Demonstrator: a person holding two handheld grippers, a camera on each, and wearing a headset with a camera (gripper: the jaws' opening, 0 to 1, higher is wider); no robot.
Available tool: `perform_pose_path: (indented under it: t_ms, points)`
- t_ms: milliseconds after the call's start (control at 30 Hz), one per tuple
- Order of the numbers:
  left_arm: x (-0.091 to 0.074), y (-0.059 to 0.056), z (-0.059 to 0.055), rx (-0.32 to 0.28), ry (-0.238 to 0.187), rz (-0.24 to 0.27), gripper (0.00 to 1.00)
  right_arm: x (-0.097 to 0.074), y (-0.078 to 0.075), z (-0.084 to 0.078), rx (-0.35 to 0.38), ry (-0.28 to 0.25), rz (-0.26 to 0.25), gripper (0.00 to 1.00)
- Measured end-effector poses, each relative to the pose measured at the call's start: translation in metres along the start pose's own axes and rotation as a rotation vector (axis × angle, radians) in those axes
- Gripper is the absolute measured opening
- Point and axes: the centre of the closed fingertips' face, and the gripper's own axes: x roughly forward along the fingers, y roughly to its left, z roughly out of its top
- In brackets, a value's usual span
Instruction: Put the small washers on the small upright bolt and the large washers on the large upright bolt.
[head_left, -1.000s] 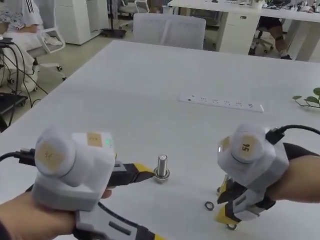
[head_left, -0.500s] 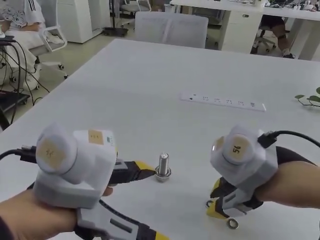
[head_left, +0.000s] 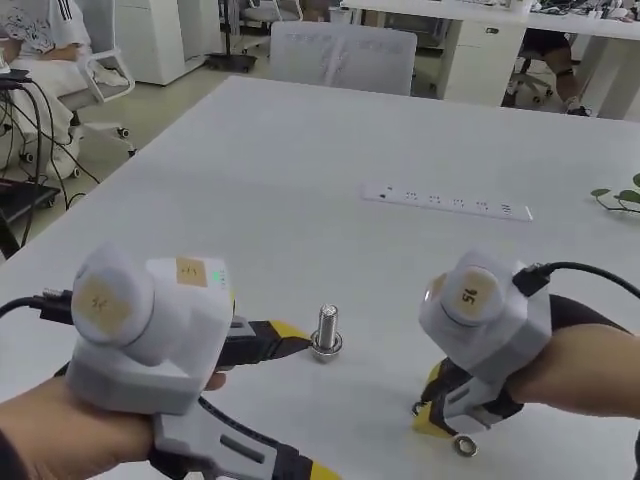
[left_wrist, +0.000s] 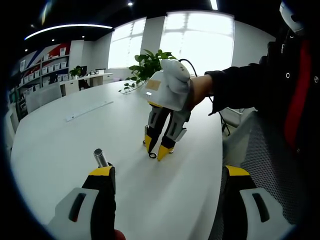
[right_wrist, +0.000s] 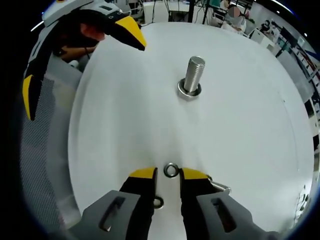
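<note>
Fingers (left_wrist: 102, 172) of the left gripper (left_wrist: 168, 172) spread wide, nothing between them; in the head view one yellow tip lies just beside the upright bolt (head_left: 326, 330), whether touching cannot be told. Bolt stands threads up on the white table (head_left: 300, 180), a metal ring around its foot; washer or bolt head, cannot tell. Right of it, well apart from the bolt, the right gripper (right_wrist: 169, 175) points down at the table, fingers only narrowly apart and clamped on nothing. One washer (right_wrist: 171, 170) lies flat right at the gap between the tips. A second washer (right_wrist: 158, 202) lies partly under one finger. Small metal piece (right_wrist: 220, 187) just beside the other finger, too unclear to name. Power strip (head_left: 447, 205) further back; plant (head_left: 620, 195) at the far right edge.
</note>
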Motion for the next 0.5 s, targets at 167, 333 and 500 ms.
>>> perform_pose_path:
  t_ms: [167,333,500]
  points:
    - [0.0001,-0.0005,0.0005,0.000,-0.001,0.000,0.88,-0.0013,0.0055,-0.0027,-0.004,0.025,0.012,0.18]
    - [0.0004,-0.0009,0.0006,0.000,0.000,0.000,0.88,-0.0017,0.0070,-0.0038,-0.011,0.030,0.023,0.15]
    - [0.0006,-0.0011,0.0009,0.000,-0.001,0.000,0.88,-0.0017,0.0079,-0.0040,-0.022,0.036,0.024,0.16]
